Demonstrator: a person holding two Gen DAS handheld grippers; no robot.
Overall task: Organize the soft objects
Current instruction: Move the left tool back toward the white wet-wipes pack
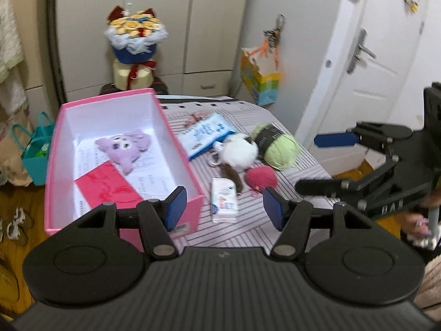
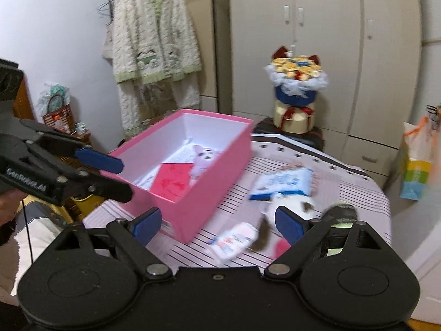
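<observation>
A pink box [image 1: 125, 222] [image 2: 193, 201] stands open on the striped table [image 1: 248, 234]. Inside it lie a purple plush [image 1: 124, 146] [image 2: 204, 157] and a red envelope [image 1: 107, 184]. Right of the box lie a blue-and-white tissue pack [image 1: 209, 135], a white fluffy keychain [image 1: 239, 150], a green yarn ball [image 1: 279, 147], a pink yarn ball [image 1: 261, 178] and a small tissue pack [image 1: 224, 201] [image 2: 234, 242]. My left gripper [image 1: 224, 209] [image 2: 118, 178] hovers open and empty near the box's front corner. My right gripper [image 2: 219, 224] [image 1: 317, 164] is wide open and empty, off the table's right side.
A flower bouquet [image 1: 135, 38] stands on a stool behind the table, before white wardrobes. A colourful gift bag [image 1: 260, 80] hangs near the door [image 1: 386, 55]. A teal bag [image 1: 37, 154] sits on the floor to the left. A knitted cardigan [image 2: 151, 41] hangs on the wall.
</observation>
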